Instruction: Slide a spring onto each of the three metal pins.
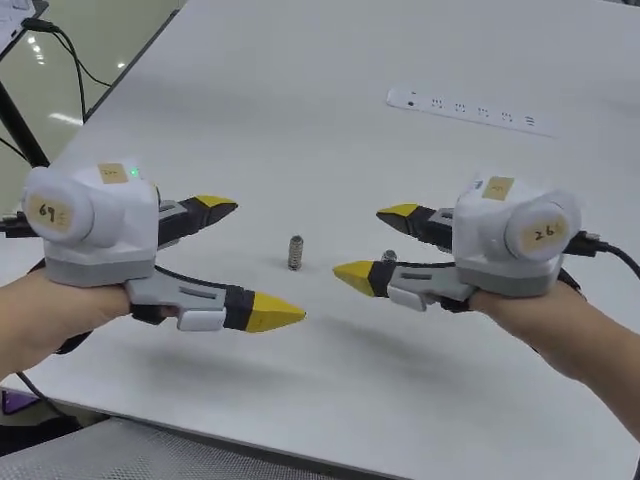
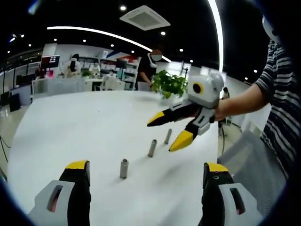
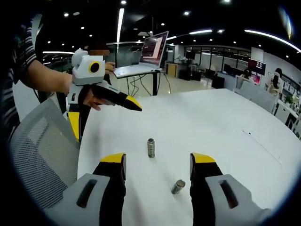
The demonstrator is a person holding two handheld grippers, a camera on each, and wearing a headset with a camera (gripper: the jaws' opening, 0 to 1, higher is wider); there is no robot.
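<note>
A short metal pin with a coiled spring around it (image 1: 296, 252) stands upright on the white table (image 1: 300, 110) between my two grippers. A second small metal piece (image 1: 389, 258) peeks out behind the right gripper's lower jaw. My left gripper (image 1: 255, 260) is open and empty, left of the pin. My right gripper (image 1: 367, 242) is open and empty, to its right. In the left gripper view three small metal cylinders (image 2: 124, 168) (image 2: 152, 148) (image 2: 168, 136) stand in a row beyond my open left gripper (image 2: 146, 165). The right gripper view has the sprung pin (image 3: 151, 147) ahead and another piece (image 3: 178, 186) between the open jaws.
A white power strip (image 1: 470, 110) lies at the far right of the table. Black cables (image 1: 70, 60) hang off the far left edge. A grey mesh chair (image 3: 37, 155) stands at the near edge. A person (image 2: 148, 70) and a plant (image 2: 169, 84) are beyond the table's far end.
</note>
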